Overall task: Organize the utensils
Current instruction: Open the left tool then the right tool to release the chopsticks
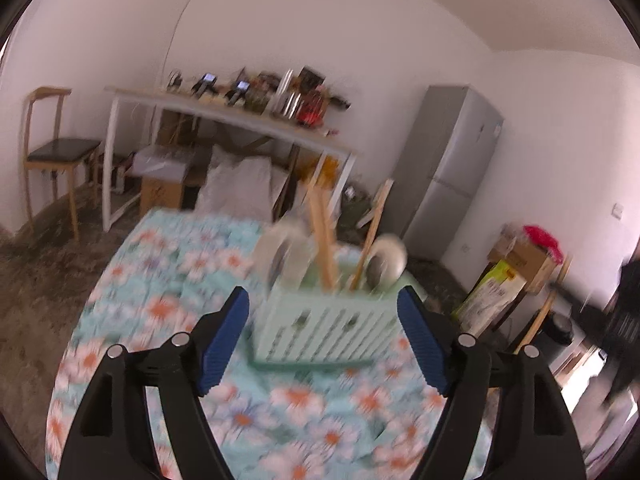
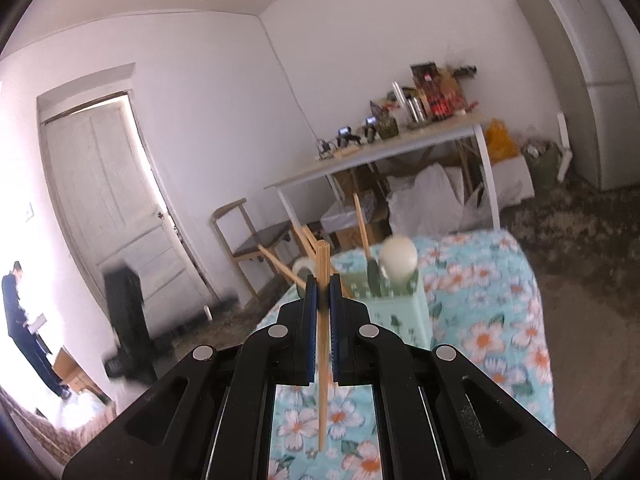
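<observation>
Mint utensil holder with utensils, one chopstick bundle out

Slatted mint-green utensil holder (image 1: 326, 330) stands upright on the floral cloth, blurred. In it: wooden chopsticks (image 1: 322, 240) leaning, a wooden-handled utensil (image 1: 370, 240), a pale round-headed spoon (image 1: 390, 258), white pieces at left. A separate chopstick bundle (image 2: 322, 320) stands near upright outside, pinched between blue pads.
</observation>
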Action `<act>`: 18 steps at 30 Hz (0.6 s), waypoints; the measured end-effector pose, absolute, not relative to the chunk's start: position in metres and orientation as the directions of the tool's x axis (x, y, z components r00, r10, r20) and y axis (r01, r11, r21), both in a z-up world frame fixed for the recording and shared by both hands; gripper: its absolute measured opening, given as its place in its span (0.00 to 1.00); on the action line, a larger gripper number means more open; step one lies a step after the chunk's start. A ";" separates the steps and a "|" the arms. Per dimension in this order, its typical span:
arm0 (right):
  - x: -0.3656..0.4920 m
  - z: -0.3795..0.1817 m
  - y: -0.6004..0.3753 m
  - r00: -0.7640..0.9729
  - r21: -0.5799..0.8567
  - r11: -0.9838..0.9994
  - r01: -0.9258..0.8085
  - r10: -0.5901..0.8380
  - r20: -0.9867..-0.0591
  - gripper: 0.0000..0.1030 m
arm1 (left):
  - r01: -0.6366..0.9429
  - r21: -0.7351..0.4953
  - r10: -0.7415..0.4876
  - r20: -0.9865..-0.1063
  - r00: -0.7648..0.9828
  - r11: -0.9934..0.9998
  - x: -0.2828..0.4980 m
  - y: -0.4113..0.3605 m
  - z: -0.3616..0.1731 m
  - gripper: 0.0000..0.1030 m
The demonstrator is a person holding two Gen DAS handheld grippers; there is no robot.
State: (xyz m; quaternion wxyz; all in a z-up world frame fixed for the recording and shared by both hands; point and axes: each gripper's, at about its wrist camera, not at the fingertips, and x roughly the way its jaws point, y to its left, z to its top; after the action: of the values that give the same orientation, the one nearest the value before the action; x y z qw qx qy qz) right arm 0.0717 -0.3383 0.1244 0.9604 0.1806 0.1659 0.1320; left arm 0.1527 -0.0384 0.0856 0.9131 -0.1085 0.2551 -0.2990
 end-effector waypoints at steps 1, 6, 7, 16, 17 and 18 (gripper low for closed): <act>0.076 0.132 -0.338 0.912 0.376 0.904 -0.202 0.314 -0.265 0.04 | 0.475 -0.352 -0.591 -0.431 0.682 0.806 0.152 -0.036 0.072 0.72; 0.103 0.162 -0.332 0.921 0.298 0.927 -0.227 0.303 -0.242 0.04 | 0.416 -0.370 -0.557 -0.522 0.647 0.830 0.146 -0.028 0.019 0.72; 0.111 0.168 -0.331 0.925 0.279 0.932 -0.230 0.299 -0.237 0.04 | 0.406 -0.367 -0.547 -0.538 0.641 0.837 0.145 -0.028 0.008 0.72; 0.159 0.210 -0.322 0.953 0.186 0.955 -0.232 0.262 -0.152 0.04 | 0.415 -0.339 -0.533 -0.611 0.586 0.844 0.150 -0.031 -0.039 0.72; 0.167 0.212 -0.322 0.956 0.182 0.957 -0.227 0.255 -0.147 0.04 | 0.415 -0.342 -0.535 -0.614 0.580 0.843 0.151 -0.031 -0.042 0.72; 0.172 0.211 -0.321 0.956 0.180 0.958 -0.223 0.251 -0.150 0.04 | 0.416 -0.342 -0.535 -0.617 0.577 0.843 0.150 -0.032 -0.044 0.72</act>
State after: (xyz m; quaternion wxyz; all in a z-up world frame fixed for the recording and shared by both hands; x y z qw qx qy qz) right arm 0.1722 -0.3213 0.2106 0.9857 0.0809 0.0861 0.1204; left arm 0.1505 -0.0323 -0.0444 0.8844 -0.0799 0.3730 -0.2688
